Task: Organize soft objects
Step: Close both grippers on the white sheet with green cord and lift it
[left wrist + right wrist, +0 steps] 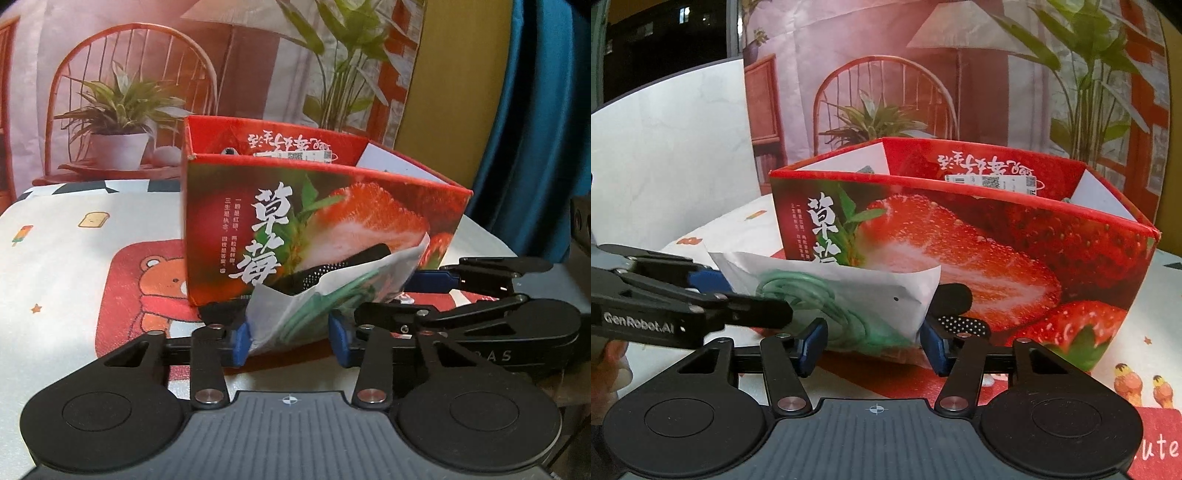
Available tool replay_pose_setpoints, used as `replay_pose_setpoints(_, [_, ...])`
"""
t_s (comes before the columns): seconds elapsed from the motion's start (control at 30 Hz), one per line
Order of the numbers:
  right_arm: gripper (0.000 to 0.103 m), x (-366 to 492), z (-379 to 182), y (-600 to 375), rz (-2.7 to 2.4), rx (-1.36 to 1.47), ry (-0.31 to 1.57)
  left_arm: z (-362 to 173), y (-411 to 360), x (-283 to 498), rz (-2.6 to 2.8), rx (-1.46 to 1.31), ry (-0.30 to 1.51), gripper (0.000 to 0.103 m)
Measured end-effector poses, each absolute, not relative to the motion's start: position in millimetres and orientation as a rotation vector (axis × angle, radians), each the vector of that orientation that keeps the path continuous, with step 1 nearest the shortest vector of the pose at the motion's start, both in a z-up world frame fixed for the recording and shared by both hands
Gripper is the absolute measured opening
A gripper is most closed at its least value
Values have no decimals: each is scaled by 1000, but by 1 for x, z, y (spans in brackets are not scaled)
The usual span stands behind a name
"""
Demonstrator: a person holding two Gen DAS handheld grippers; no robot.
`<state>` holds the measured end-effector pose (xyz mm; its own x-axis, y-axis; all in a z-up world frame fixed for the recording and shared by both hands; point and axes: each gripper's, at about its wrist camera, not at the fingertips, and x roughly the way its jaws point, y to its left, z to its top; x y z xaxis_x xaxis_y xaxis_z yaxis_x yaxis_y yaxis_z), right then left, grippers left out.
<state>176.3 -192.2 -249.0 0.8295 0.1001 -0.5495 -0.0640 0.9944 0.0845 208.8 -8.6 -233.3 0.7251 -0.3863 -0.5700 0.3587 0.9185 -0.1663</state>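
i had the white pouch with the green cord coiled inside it between both grippers, low over the surface and just in front of the strawberry box. my right gripper was half spread, its blue pads flanking the pouch's lower end; whether they pressed it i could not tell. my left gripper stood likewise at the other end, one pad against the film, the other apparently apart.

the risk, as i judged it, was the pouch slipping: the film was slick and limp, and if either grip was loose the weight of the cord could pull it out on the lift over the box wall. the pouch's top edge could also catch on the box rim and fold. a black dotted item lay just behind the pouch and could get dragged along.

counted: one pouch, one coil of cord, one box, one black dotted item, two grippers.
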Motion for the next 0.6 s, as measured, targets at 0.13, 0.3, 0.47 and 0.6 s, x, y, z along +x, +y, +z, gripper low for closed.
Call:
replay_pose_setpoints(0.13, [52, 177, -249, -191, 94, 66, 583, -235, -6, 206, -401, -58, 632, 36])
replay_pose_setpoints(0.3, [57, 180, -248, -195, 71, 65, 572, -236, -2, 206, -386, -72, 642, 35])
replay_pose_setpoints(0.47, [58, 185, -249, -195, 82, 65, 571, -236, -3, 207, -379, -78, 641, 35])
replay_pose_setpoints(0.6, [57, 186, -249, -192, 110, 59, 564, -237, -4, 207, -381, -82, 639, 33])
